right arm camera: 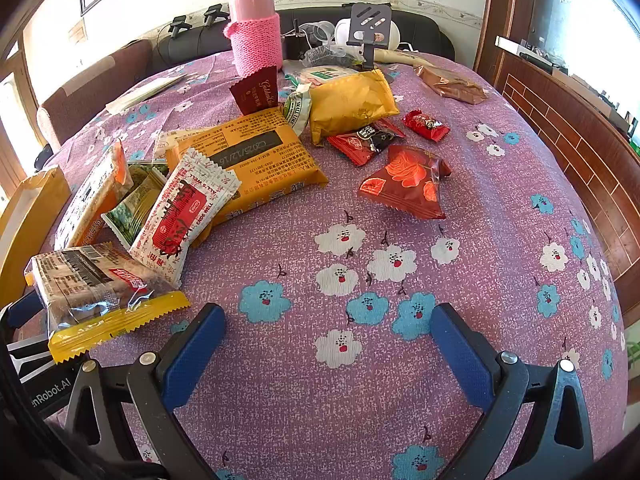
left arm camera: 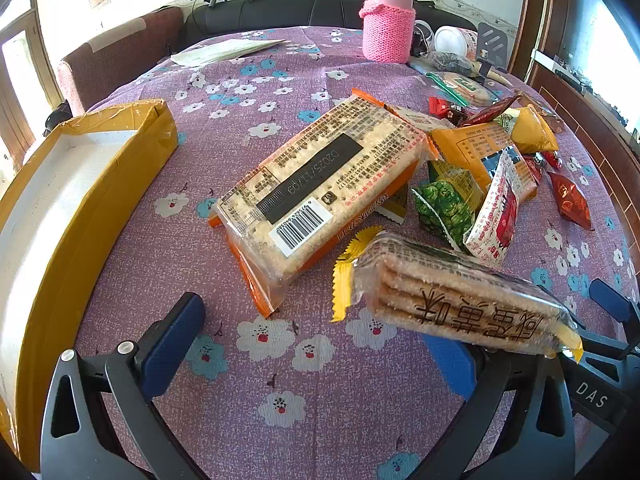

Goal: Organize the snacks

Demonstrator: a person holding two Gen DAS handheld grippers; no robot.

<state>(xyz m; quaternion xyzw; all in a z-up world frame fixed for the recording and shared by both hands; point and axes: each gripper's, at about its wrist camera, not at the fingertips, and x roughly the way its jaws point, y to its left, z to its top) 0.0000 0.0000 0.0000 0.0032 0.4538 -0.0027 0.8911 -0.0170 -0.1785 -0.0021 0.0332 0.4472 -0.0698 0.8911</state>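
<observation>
On a table spread with a purple flowered cloth (right arm camera: 500,208), a shallow yellow box (left arm camera: 132,168) lies open at the far left, seemingly the place meant for the snacks. Just right of it, the left gripper (left arm camera: 316,344) hovers with its blue fingers (left arm camera: 172,344) spread wide, nothing between them; a yellow-ended cracker pack (left arm camera: 460,300) rests across its right finger, seemingly lying there rather than gripped. Beyond lies a large orange-trimmed cracker pack (left arm camera: 320,188), barcode up, at the near edge of the heap: green pea packet (left arm camera: 444,204), white-and-red sachet (right arm camera: 184,216), orange biscuit packet (right arm camera: 256,160), red sweets (right arm camera: 404,184). A pink flask (right arm camera: 254,32) stands behind. Farther right, the right gripper (right arm camera: 326,352) hangs over bare cloth, fingers apart, free for the next pick.
</observation>
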